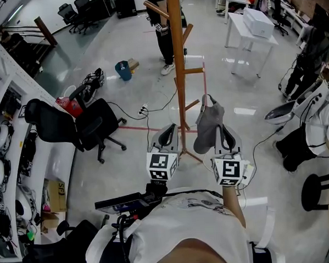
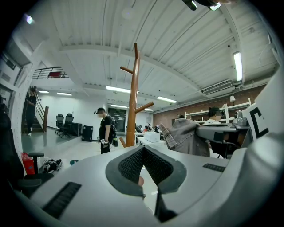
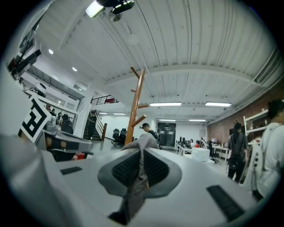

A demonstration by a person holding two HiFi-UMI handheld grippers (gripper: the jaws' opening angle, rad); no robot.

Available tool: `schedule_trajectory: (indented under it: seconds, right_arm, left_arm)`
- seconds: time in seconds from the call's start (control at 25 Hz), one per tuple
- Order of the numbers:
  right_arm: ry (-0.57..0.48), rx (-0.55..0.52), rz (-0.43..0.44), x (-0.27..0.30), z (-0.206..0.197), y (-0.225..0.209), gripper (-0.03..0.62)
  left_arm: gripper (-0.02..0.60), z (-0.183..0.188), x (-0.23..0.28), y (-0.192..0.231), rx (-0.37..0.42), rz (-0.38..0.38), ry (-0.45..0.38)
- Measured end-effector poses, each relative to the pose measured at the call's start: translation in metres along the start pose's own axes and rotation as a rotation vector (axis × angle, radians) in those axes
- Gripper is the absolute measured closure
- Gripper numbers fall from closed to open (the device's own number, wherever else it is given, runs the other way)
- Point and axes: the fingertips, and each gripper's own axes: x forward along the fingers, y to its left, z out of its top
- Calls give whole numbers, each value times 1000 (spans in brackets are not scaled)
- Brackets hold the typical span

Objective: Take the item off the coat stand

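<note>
A tall wooden coat stand [image 1: 178, 72] with angled pegs rises from the floor in front of me. A grey garment [image 1: 208, 126] hangs just to its right, and its top sits close to the tip of a low peg [image 1: 191, 105]. Whether the two touch I cannot tell. My right gripper [image 1: 226, 136] is shut on the garment's right side; in the right gripper view the grey cloth [image 3: 140, 177] is pinched between the pads. My left gripper [image 1: 166, 136] is held beside the pole, shut, with nothing in it. From the left gripper view the garment [image 2: 186, 137] hangs to the right of the stand [image 2: 132, 97].
A black office chair [image 1: 92, 123] stands to the left, beside wall shelves. A person in black [image 1: 163, 29] stands behind the stand. A white table [image 1: 247, 30] is at the back right. Another person [image 1: 318, 125] and a black stool [image 1: 316, 191] are close on the right. Cables cross the floor.
</note>
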Motion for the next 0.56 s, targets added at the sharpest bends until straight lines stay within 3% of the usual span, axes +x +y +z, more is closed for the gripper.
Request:
schedule_trajectory:
  seconds: [0.56]
  right_arm:
    - [-1,-3,3,2,2,0,566]
  left_arm:
    - [578,1,2,1,-7,1,0]
